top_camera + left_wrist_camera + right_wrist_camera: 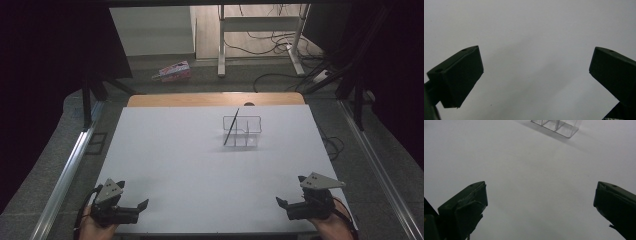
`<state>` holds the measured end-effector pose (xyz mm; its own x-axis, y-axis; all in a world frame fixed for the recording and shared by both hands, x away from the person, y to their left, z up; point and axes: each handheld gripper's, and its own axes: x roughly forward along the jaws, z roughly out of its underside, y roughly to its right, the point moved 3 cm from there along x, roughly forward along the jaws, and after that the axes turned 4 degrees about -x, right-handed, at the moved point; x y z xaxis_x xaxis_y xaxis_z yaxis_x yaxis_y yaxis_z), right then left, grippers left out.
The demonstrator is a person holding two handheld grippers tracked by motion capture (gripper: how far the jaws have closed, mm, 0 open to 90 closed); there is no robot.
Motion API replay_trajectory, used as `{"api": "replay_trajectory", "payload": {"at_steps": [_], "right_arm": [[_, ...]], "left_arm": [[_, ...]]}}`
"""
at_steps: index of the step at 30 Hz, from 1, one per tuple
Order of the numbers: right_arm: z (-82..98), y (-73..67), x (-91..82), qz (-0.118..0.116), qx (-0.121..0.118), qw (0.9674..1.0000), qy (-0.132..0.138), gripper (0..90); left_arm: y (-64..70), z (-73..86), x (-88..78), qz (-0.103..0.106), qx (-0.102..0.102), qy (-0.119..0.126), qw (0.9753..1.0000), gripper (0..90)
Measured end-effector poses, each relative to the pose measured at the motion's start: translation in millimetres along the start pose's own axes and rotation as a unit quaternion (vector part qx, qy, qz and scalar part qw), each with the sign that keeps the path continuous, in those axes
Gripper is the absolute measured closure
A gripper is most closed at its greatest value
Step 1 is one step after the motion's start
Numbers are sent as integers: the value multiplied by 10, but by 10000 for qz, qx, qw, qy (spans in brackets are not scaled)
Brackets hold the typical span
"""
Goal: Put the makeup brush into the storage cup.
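Clear organiser (242,131): in the high view we see one transparent, thin-walled rack of box shape, divided by upright partitions into compartments whose number we cannot tell. It stands on the far half of the counter (200,165), a little right of centre. One thin dark stick (231,127) leans tilted in its left end, its top rising above the rim. The counter is a smooth, matt white sheet; a strip of wood (215,99) shows along its far edge. Two metal rails flank it on grey carpet. Beyond lie a white table frame, loose cables on the floor and one pink carton (173,71). Two tools rest at the near edge, well apart from the rack: the left tool (142,205) and the right tool (282,202), each black, each held in a hand and topped by one grey three-cornered plate.

In the left gripper view we see the left tool (536,67) with its two blocky black jaws spread wide, nothing between them, over plain white surface.

In the right gripper view we see the right tool (540,195), its jaws likewise wide apart and empty. The rack's base (556,125) shows at the top edge, glossy and see-through, casting a soft shadow on the counter.
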<state>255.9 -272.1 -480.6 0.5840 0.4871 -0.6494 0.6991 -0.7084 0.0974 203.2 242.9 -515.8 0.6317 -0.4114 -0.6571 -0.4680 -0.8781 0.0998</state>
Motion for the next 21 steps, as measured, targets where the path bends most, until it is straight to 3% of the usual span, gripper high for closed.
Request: {"api": "replay_trajectory", "payload": {"at_steps": [21], "right_arm": [[173, 111, -166, 309, 121, 9994, -53, 0]], "left_arm": [[-12, 1, -4, -15, -2, 9, 10000, 0]]}}
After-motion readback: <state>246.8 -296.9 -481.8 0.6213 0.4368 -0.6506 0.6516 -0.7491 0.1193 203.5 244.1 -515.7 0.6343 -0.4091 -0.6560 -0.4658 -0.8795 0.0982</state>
